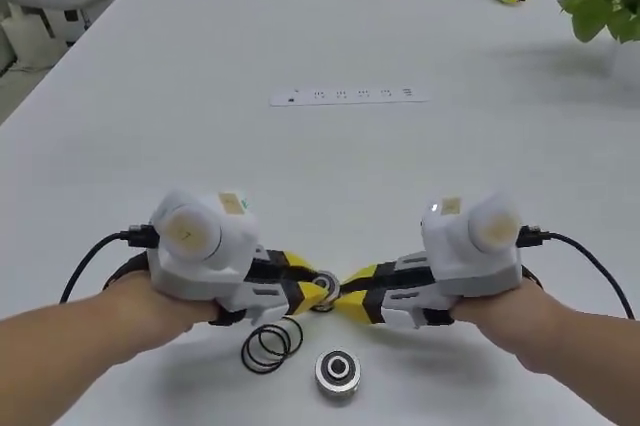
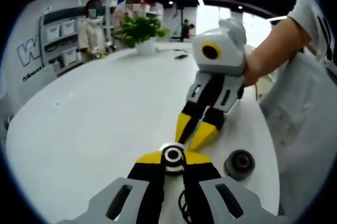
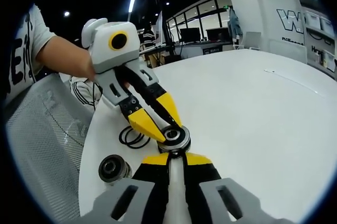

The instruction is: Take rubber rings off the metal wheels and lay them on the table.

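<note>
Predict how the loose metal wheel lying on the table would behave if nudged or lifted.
The loose wheel lies flat, so a nudge would probably slide it, not roll it. It looks like solid metal, so it is likely stiff and heavy for its size. Its round rim may slip when pinched.

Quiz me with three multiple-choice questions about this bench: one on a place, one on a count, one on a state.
1. The loose rubber rings lie: A) on the table beside the free wheel; B) on the power strip; C) by the plant.
2. Metal wheels in sight: A) one; B) two; C) four.
3. The left gripper is: A) wide open; B) shut on a wheel; C) lying flat.
Key: A, rings rest by that wheel; B, one lies free, one is gripped; B, its jaws clamp the held wheel.
</note>
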Action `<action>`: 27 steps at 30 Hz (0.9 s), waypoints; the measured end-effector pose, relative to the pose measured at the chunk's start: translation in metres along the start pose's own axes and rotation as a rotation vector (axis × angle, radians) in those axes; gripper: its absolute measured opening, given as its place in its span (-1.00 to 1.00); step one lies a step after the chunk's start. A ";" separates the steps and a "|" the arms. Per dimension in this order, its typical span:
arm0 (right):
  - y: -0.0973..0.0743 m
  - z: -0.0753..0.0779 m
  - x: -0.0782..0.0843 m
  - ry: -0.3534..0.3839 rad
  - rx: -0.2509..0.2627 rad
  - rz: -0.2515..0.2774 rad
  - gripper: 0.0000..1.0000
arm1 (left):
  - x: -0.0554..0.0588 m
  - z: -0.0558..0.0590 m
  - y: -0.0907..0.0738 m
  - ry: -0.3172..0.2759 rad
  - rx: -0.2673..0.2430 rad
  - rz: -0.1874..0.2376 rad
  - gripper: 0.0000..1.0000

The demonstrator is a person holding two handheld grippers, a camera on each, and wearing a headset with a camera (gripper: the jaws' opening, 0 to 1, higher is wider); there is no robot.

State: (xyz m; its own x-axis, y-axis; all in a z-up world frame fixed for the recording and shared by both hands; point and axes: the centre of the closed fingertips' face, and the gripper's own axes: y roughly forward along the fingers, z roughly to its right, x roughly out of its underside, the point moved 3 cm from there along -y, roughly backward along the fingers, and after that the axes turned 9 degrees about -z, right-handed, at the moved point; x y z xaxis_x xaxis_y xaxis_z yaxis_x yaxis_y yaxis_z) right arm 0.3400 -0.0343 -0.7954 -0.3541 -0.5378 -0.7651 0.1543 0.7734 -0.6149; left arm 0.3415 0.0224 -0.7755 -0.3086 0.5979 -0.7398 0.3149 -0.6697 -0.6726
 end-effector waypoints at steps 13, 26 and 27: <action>-0.003 0.006 -0.001 0.192 -0.025 0.068 -1.00 | 0.001 0.001 -0.001 0.024 -0.024 -0.015 -0.77; -0.008 0.009 -0.011 0.313 -0.040 0.143 -1.00 | 0.001 0.002 -0.001 0.042 -0.043 -0.029 -0.77; -0.009 0.007 -0.011 0.313 -0.041 0.143 -1.00 | 0.001 0.002 -0.001 0.046 -0.045 -0.029 -0.77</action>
State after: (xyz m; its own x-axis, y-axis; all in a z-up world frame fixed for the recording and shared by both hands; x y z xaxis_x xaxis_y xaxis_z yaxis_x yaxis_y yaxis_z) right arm 0.3493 -0.0380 -0.7830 -0.5985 -0.2989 -0.7433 0.1880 0.8494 -0.4930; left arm 0.3396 0.0225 -0.7756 -0.2771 0.6372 -0.7191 0.3470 -0.6315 -0.6934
